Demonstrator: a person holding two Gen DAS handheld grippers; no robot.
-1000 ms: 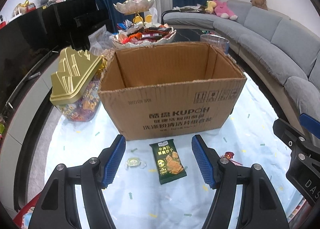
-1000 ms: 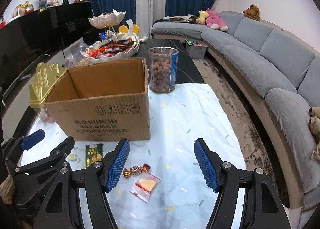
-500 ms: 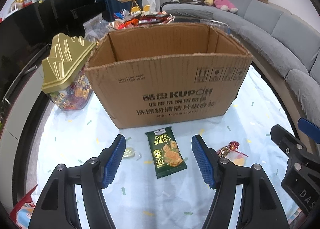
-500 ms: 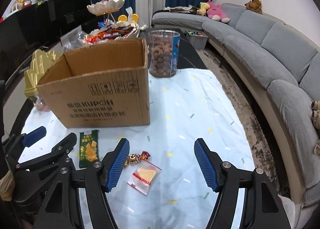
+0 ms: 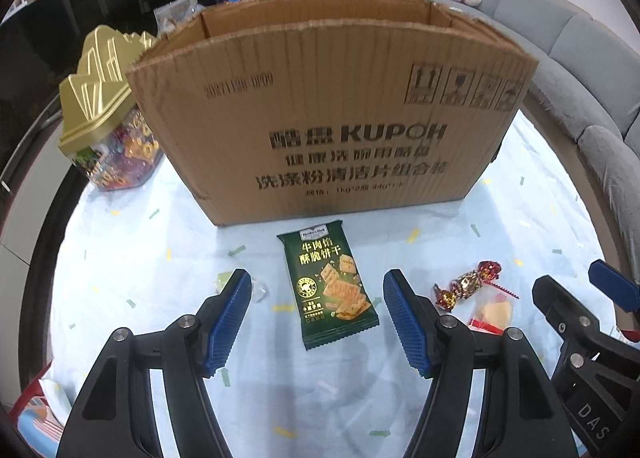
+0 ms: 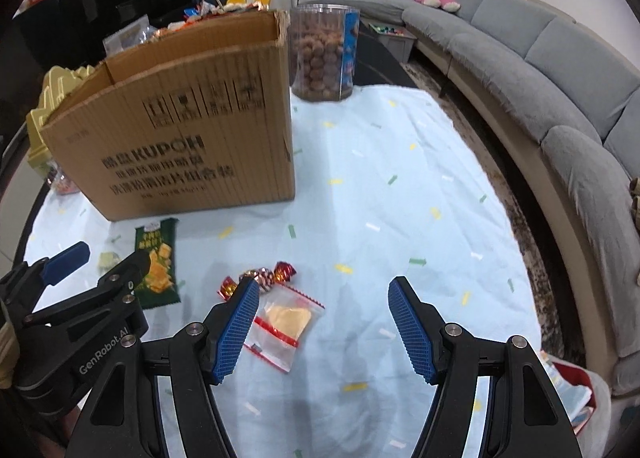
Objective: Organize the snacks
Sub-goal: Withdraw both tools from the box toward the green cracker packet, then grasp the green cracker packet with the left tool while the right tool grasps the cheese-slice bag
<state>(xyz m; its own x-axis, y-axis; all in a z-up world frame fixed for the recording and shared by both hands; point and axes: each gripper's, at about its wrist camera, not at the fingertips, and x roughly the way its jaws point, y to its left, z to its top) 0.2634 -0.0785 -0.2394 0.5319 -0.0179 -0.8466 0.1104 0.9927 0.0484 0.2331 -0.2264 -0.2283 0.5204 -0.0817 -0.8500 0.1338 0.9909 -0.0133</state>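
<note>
L gripper (image 5: 317, 300) spread wide, holding nothing; green cracker packet (image 5: 329, 288) flat on cloth betw. its fingers, just below cardboard box (image 5: 328, 118). R gripper (image 6: 323, 308) also released, empty; clear red-striped pouch (image 6: 285, 322) beside its left finger, foil candies (image 6: 264, 278) just beyond.

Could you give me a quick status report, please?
Left gripper open over green cracker packet. Right gripper open, empty. Cardboard box open behind; nothing blocking.
</note>
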